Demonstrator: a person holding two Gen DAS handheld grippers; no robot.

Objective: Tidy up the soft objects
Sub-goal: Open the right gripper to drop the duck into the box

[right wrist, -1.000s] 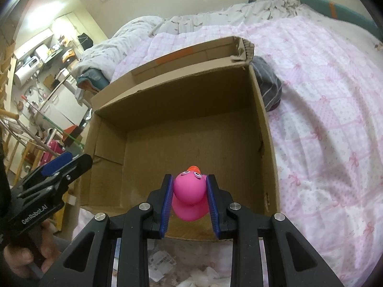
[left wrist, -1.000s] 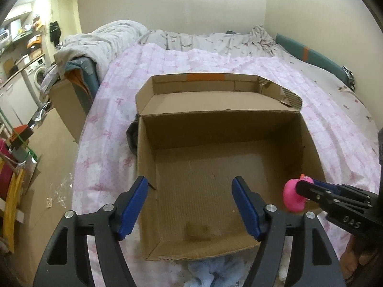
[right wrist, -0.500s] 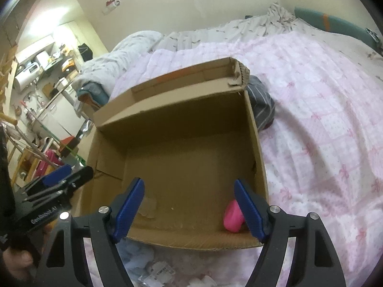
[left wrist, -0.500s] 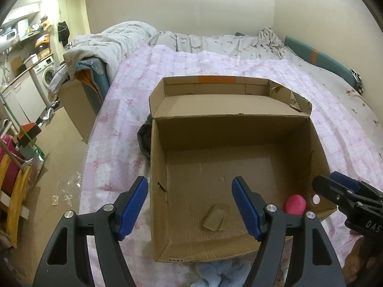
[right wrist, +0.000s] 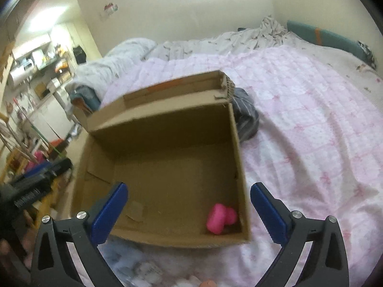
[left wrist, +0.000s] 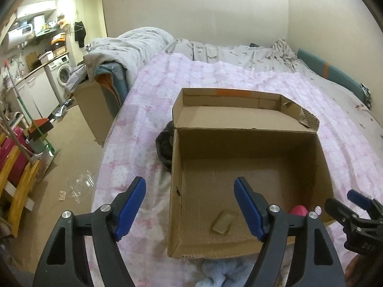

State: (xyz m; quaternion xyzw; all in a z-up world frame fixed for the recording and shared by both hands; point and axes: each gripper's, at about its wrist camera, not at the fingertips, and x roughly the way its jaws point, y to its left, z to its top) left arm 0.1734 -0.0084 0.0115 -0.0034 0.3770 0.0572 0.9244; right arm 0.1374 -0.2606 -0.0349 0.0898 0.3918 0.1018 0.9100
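An open cardboard box (left wrist: 320, 157) (right wrist: 240, 157) sits on the bed. A pink soft duck toy (right wrist: 221, 217) lies on its side in the box's near right corner; in the left wrist view only its top (left wrist: 299, 209) shows behind my finger. My right gripper (right wrist: 189, 209) is open and empty, above the box's near edge. My left gripper (left wrist: 190, 205) is open and empty over the box's near left corner. A light blue soft thing (left wrist: 222, 271) (right wrist: 124, 253) lies on the bed just in front of the box.
The bed has a pink patterned cover (left wrist: 148, 129) (right wrist: 311, 124). A dark striped cloth (left wrist: 164, 143) (right wrist: 246, 117) lies behind the box. A small loose cardboard piece (left wrist: 222, 221) lies on the box floor. The floor (left wrist: 71, 167) with clutter and furniture is to the left.
My right gripper opened and let go of the pink duck, which dropped into the box's near right corner. Both grippers have drawn back and risen a little.
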